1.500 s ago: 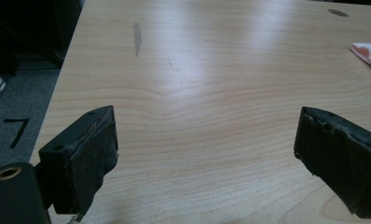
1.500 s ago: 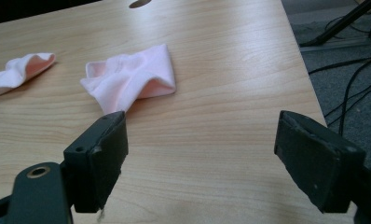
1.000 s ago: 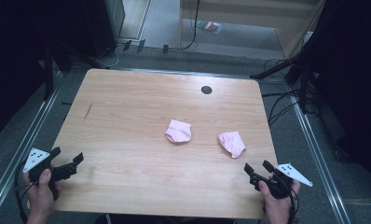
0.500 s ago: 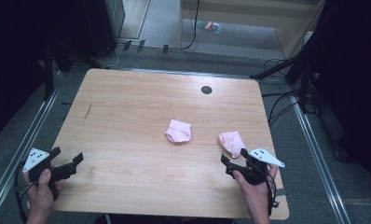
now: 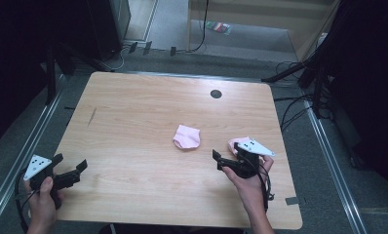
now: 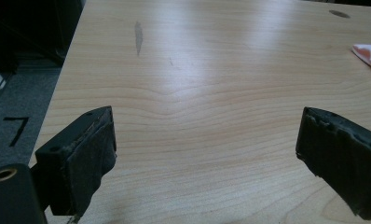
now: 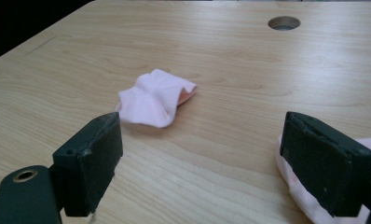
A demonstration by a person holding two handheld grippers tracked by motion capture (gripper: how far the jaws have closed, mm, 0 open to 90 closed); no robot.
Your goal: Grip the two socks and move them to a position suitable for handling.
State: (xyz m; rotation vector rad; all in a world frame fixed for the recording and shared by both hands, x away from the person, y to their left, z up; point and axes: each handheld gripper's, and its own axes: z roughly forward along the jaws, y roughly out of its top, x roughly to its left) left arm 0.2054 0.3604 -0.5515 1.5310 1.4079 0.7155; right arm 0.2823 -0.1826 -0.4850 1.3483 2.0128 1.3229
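In the high view the right gripper sits at the lower right of the frame, held in the person's right hand, its jaws spread wide apart with nothing between them. A crumpled pink sock lies just behind it, partly covered by the grey plate on top of the gripper. In the right gripper view this sock shows at the lower right edge, behind the right-hand jaw; whether the jaw touches it cannot be told. A second pink sock lies toward the middle of that frame, beyond the left-hand jaw and apart from it; in the high view it is near the centre.

The left gripper is at the lower left of the high view, held in the left hand, jaws also wide apart over bare wood. The wooden table has a round cable hole toward the upper right and a dark smear at its left.
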